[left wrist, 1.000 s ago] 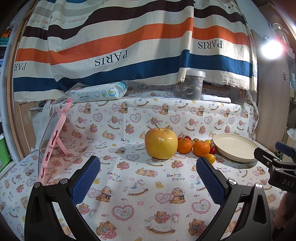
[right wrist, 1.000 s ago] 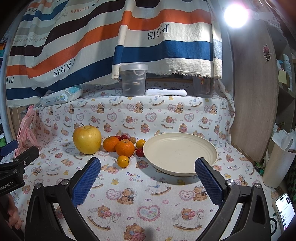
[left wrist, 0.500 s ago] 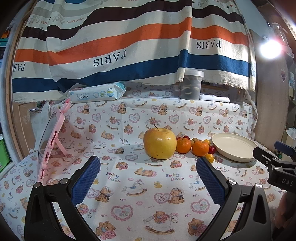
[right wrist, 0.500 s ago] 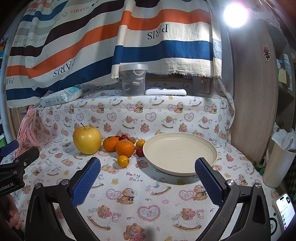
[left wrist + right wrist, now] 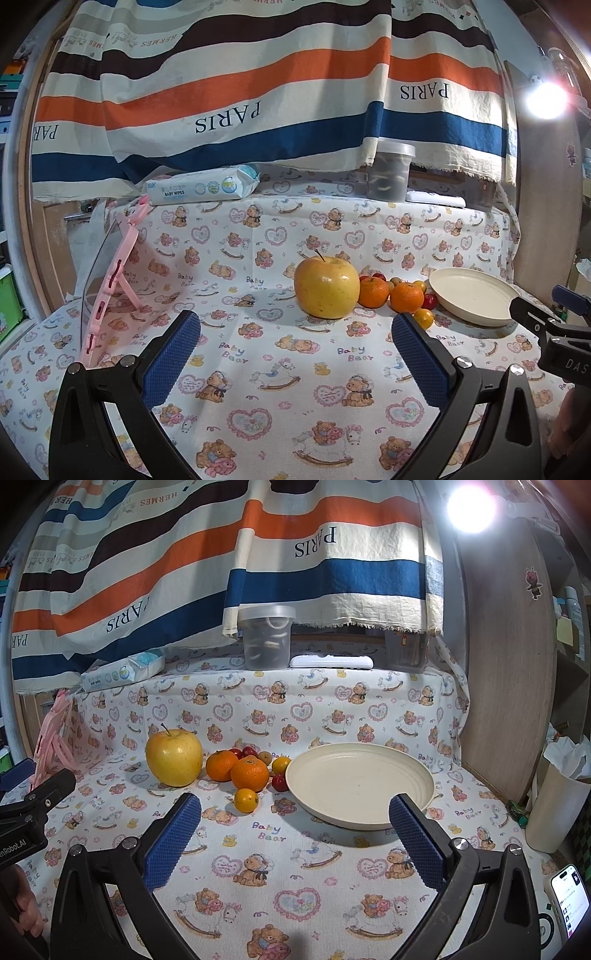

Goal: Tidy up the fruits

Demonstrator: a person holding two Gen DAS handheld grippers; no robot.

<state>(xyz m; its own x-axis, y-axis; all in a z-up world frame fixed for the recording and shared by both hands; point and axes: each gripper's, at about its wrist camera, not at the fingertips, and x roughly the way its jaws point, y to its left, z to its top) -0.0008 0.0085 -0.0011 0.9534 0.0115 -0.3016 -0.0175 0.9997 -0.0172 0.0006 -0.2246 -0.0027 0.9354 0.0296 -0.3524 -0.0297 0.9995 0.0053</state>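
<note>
A big yellow apple (image 5: 327,288) (image 5: 174,757) sits on the bear-print cloth. Right of it lie two oranges (image 5: 406,297) (image 5: 250,773), a small yellow-orange fruit (image 5: 246,800) in front and several small red and yellow fruits (image 5: 279,782) behind. An empty cream plate (image 5: 360,784) (image 5: 472,295) stands right of the fruits. My left gripper (image 5: 295,332) is open and empty, well short of the apple. My right gripper (image 5: 295,812) is open and empty, in front of the plate and fruits.
A pink tablet stand (image 5: 107,291) leans at the left. On the back ledge are a baby wipes pack (image 5: 201,188), a clear jar (image 5: 266,638) and a white remote (image 5: 330,661). A paper cup (image 5: 557,805) and a phone (image 5: 569,897) are at the right.
The left gripper has shifted slightly, so the apple and fruits sit a little lower-left in its view. The right gripper's view is nearly unchanged.
</note>
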